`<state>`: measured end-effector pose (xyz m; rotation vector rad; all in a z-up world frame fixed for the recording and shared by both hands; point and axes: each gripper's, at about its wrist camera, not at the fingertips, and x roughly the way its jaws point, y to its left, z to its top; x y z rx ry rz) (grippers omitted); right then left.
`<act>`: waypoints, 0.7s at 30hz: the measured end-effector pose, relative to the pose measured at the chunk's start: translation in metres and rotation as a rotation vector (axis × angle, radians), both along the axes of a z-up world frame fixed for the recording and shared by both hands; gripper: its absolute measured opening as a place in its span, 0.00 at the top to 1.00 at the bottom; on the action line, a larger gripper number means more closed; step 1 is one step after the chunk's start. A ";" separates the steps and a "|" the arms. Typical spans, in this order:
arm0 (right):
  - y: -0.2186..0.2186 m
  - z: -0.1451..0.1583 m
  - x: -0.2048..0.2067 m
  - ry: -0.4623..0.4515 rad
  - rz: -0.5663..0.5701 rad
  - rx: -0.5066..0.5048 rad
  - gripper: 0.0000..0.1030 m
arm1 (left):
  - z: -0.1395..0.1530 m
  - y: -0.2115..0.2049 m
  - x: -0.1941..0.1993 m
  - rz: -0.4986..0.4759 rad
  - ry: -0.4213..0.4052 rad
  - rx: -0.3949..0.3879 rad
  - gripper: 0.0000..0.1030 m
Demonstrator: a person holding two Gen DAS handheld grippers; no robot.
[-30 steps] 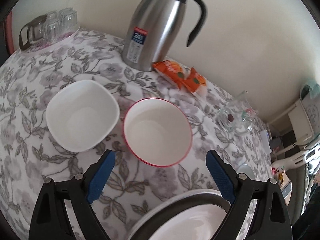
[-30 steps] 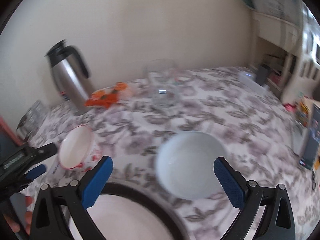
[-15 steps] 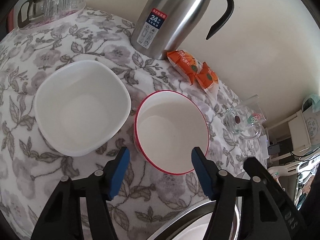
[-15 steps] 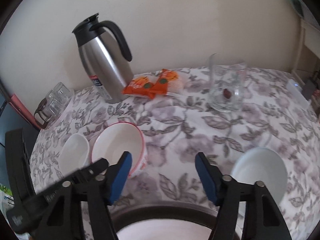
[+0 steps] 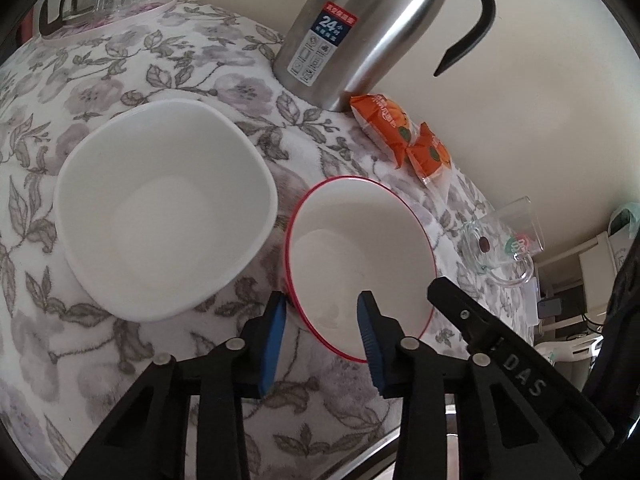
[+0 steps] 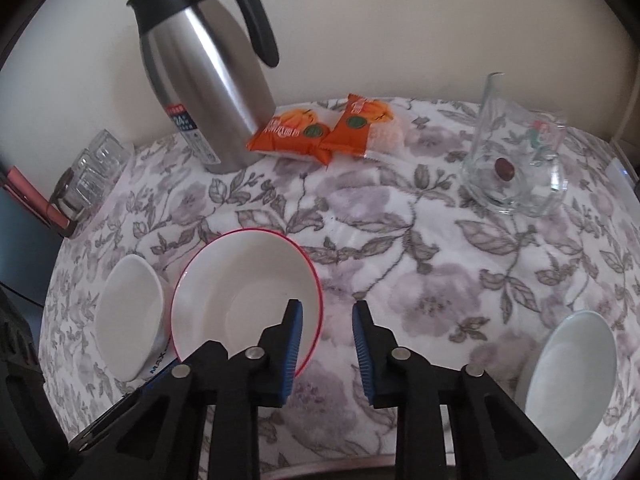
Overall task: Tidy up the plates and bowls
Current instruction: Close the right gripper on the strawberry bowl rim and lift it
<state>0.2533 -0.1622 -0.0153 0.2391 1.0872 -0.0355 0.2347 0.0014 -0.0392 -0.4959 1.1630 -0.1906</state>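
Observation:
A red-rimmed white bowl [image 5: 360, 256] sits on the floral tablecloth, with a square white bowl [image 5: 164, 208] to its left. My left gripper [image 5: 320, 336] is open, its jaws straddling the red bowl's near rim, one pad outside and one inside. In the right wrist view my right gripper [image 6: 326, 344] is open, its jaws straddling the right rim of the red-rimmed bowl [image 6: 244, 300]. The square bowl [image 6: 128, 312] lies left of it. A round white bowl [image 6: 568, 368] sits at the right edge.
A steel thermos jug [image 6: 208, 68] stands at the back, with orange snack packets [image 6: 320, 128] beside it. A glass mug [image 6: 516, 160] is back right and a tray of glasses [image 6: 88, 172] back left. A dark-rimmed plate edge [image 5: 408, 452] lies near me.
Both grippers have moved forward to the red-rimmed bowl and narrowed their jaws, which now straddle its rim on two sides. The bowls have not moved.

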 end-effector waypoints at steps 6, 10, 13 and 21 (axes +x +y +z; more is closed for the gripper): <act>0.004 -0.015 0.013 0.035 -0.006 -0.011 0.92 | -0.006 0.003 0.003 0.015 0.003 0.017 0.76; 0.009 -0.024 0.018 0.052 0.005 -0.029 0.93 | -0.010 0.004 0.005 0.022 0.000 0.028 0.79; 0.011 -0.026 0.021 0.052 0.008 -0.039 0.93 | -0.011 0.004 0.006 0.028 -0.006 0.028 0.79; 0.009 -0.022 0.020 0.039 0.015 -0.019 0.93 | -0.012 0.003 0.005 0.027 -0.018 0.039 0.79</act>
